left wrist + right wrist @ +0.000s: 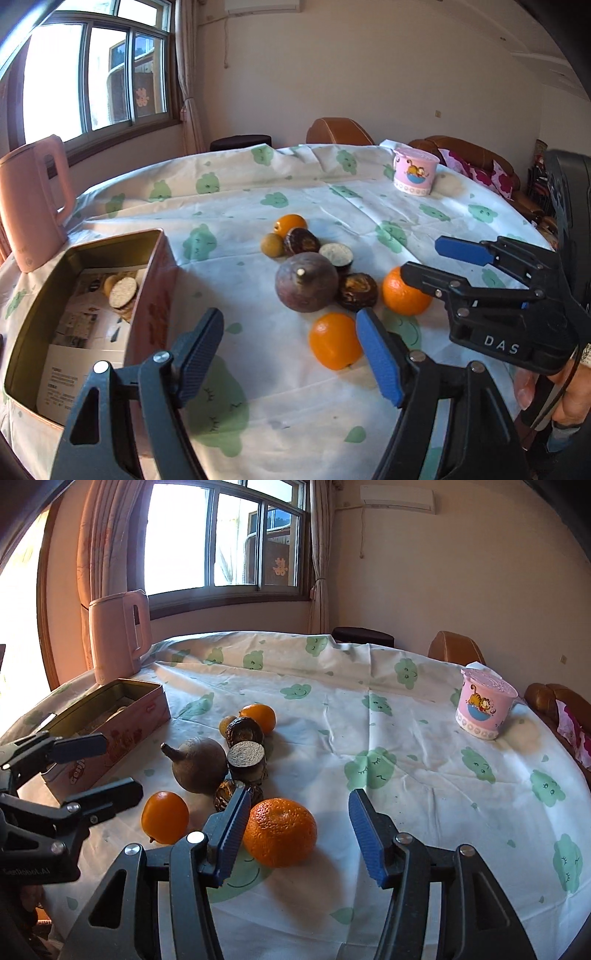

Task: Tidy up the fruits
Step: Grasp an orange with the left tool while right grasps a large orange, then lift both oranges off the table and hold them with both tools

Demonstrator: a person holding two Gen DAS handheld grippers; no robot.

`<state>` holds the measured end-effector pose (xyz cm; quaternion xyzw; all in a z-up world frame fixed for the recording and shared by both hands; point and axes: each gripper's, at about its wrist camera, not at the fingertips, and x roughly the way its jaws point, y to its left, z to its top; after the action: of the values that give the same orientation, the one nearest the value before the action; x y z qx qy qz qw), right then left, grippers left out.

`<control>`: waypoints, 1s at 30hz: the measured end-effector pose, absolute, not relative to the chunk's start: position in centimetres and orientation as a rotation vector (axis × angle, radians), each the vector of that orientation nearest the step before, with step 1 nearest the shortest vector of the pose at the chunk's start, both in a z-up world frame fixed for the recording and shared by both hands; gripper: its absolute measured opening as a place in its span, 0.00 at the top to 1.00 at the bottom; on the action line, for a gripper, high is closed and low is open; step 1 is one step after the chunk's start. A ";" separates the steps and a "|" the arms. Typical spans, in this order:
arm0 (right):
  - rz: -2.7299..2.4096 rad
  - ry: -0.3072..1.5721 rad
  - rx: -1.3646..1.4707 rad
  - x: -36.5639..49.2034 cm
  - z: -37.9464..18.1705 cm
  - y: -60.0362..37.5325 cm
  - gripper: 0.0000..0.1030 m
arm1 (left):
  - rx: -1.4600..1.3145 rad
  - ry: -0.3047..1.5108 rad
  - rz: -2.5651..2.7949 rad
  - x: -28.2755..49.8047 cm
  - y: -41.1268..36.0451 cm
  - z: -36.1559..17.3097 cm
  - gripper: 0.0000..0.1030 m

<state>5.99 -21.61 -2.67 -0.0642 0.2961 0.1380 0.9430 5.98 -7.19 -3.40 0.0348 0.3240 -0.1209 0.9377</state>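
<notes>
Two hand-held grippers hang over a cloth-covered bench (406,738) strewn with fruit, both sets of fingers standing open and holding nothing. The right gripper (295,834) has the rough-skinned orange (281,831) lying just ahead of it, nearer its left finger than its right, so a slight shift leftward and down would, by my reckoning, bring the fruit squarely between the pads. The left gripper (291,354) sits between the open pink tin (147,295) at its left and a smoother orange (334,341) just beside its right finger. The right hand looks the better placed for the first pick (the round fruit offers no long axis to line up with). Behind the oranges cluster a large brown-purple fruit with a stub stem (197,763), several dark, wrinkled pieces (246,758) and a third orange (258,717) at the far end. The tin already holds a few pieces on printed paper, though what they are is hard to make out, possibly the same cut fruit. A pink kettle (118,635) and a cartoon-printed cup (482,707) stand well apart from the pile. One dark piece is partly hidden behind the right gripper's left finger
</notes>
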 end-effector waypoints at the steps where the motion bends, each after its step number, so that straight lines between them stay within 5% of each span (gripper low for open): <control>1: 0.287 0.611 -0.137 6.0 -2.8 -21.5 0.44 | 0.075 0.672 -0.251 6.0 -7.6 -3.6 0.26; 8: 0.331 0.707 -0.162 6.8 -4.2 -20.9 0.44 | 0.111 0.744 -0.292 6.9 -8.6 -4.7 0.28; 17: 0.353 0.732 -0.153 6.9 -4.6 -21.1 0.53 | 0.116 0.805 -0.365 7.4 -9.2 -5.6 0.63; 30: 0.358 0.629 -0.101 5.6 -3.6 -21.8 0.53 | 0.107 0.701 -0.316 6.2 -8.6 -4.6 0.64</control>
<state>5.56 -21.75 -3.58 -0.0492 0.3075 0.1753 0.9340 6.23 -8.58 -4.62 0.0520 0.3416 -0.1540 0.9257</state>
